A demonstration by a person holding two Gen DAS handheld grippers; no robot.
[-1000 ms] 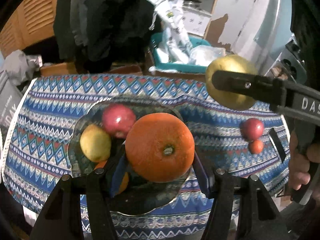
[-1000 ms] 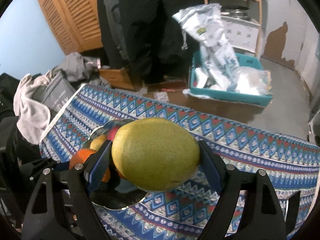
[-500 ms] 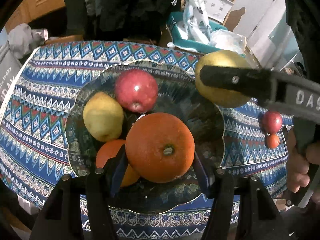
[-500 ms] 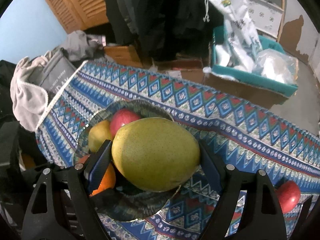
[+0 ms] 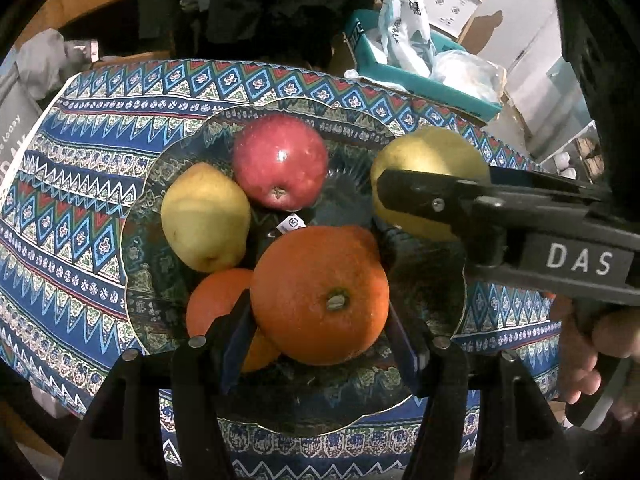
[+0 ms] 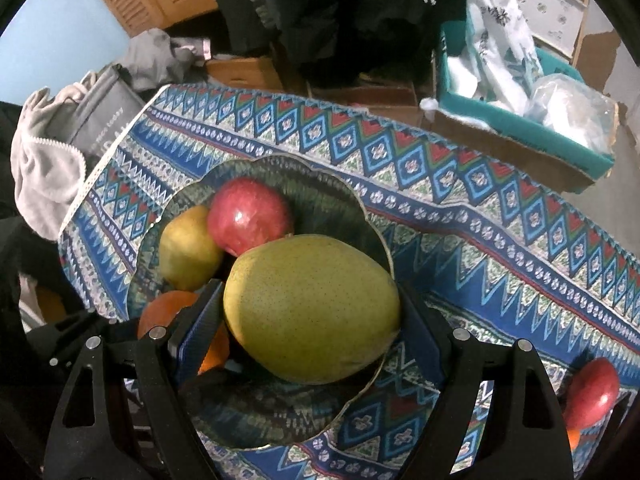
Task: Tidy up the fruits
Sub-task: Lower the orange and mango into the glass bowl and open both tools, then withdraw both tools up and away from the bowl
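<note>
Over the bowl (image 5: 440, 322), left gripper (image 5: 320, 344) clamps an orange (image 5: 320, 294), right gripper (image 6: 312, 334) a mango (image 6: 312, 308).

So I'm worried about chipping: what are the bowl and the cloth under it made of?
The bowl looks like clear glass, glossy: the cloth's pattern shows through it, and a thin gold line edges its scalloped rim. So it is likely chippable. The cloth looks like matte woven or printed fabric; which one, I can't tell.
</note>
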